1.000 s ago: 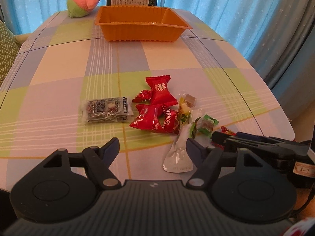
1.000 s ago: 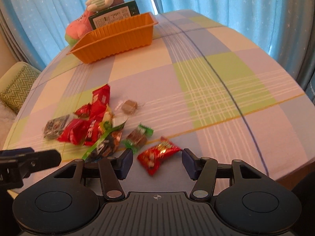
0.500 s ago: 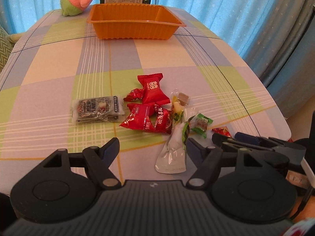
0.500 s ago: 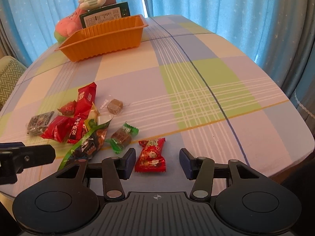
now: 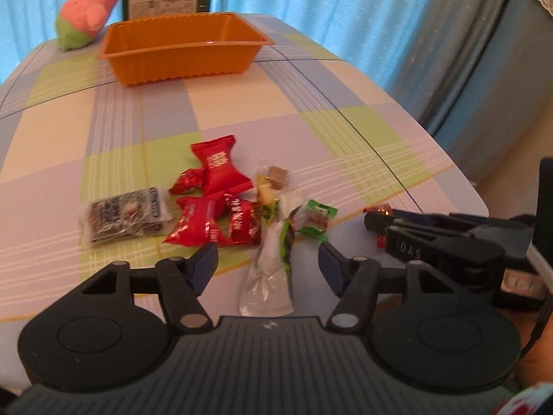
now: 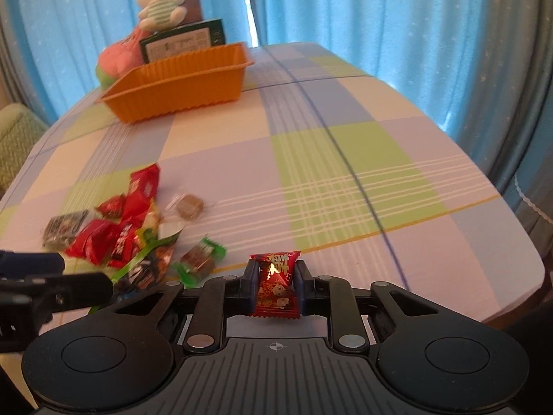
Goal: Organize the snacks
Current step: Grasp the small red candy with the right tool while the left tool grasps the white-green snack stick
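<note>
— Blue curtains (image 6: 380,17) hang behind a counter (image 6: 345,173) covered in a plaid cloth. What has the right gripper (image 6: 275,287) got?

— Its fingers (image 6: 249,285) are closed nearly together on a small red candy packet (image 6: 275,285), which stands upright between them, its top edge poking past the tips.

— And the left gripper (image 5: 268,264)?

— Its fingers (image 5: 204,264) are spread wide and hold nothing. One clear pouch with a green edge (image 5: 268,276) lies between them, reaching forward past the tips into the heap of snacks (image 5: 221,204).

— Count that heap for me.

— Ahead of the left fingers: one red pillow packet (image 5: 219,169), two red packets side by side (image 5: 214,223), one small red twist candy (image 5: 186,181), one dark flat sachet (image 5: 124,214) off to the left, one yellow-green packet (image 5: 266,197), one brown sweet in clear wrap (image 5: 276,174), and one green-wrapped sweet (image 5: 314,219).

— The bin?

— One orange tray (image 5: 183,57) sits far ahead of both pairs of fingers, well apart from the heap. Behind it stand one pink-and-green plush (image 5: 86,20), one white plush (image 6: 160,3) and one dark box with a label (image 5: 166,1).
</note>
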A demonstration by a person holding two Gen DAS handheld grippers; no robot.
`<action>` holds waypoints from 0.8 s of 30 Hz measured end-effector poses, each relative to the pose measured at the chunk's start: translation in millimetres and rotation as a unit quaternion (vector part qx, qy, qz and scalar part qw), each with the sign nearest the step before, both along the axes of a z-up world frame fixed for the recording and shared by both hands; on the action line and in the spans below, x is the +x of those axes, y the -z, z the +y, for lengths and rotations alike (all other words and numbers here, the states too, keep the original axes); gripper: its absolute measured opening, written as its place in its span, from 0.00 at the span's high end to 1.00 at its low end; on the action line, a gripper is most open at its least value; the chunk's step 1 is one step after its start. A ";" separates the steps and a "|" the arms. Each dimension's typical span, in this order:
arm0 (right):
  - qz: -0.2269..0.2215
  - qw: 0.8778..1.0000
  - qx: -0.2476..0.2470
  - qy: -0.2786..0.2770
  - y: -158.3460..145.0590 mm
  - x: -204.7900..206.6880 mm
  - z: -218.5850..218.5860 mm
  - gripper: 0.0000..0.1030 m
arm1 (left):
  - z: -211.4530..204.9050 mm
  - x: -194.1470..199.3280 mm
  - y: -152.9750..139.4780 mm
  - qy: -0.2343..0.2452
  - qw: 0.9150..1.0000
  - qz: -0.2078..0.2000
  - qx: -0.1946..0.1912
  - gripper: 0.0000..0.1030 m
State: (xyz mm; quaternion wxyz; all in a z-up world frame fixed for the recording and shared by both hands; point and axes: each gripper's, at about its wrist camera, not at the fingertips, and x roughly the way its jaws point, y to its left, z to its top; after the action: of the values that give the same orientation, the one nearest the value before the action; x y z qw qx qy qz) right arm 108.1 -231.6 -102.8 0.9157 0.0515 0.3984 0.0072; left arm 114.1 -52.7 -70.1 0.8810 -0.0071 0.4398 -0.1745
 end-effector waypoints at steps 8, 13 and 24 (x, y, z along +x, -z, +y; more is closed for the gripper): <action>0.001 1.000 0.011 0.013 -2.0 -0.4 -9.7 0.79 | -29.9 16.3 17.2 0.061 0.997 -0.005 0.056 0.69; 0.001 1.000 0.014 0.017 -0.8 -1.2 -11.6 0.79 | -37.5 18.6 28.9 0.077 0.993 -0.004 0.086 0.73; -0.012 1.000 0.021 0.015 -6.6 -4.3 -11.5 0.79 | -29.0 19.3 22.1 0.047 0.997 -0.007 0.054 0.81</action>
State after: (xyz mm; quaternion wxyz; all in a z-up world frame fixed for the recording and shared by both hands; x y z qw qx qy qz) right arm 103.8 -243.1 -96.2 0.9191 0.0762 0.3865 0.0021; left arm 133.4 -81.7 -92.2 0.8737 0.0625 0.4427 -0.1919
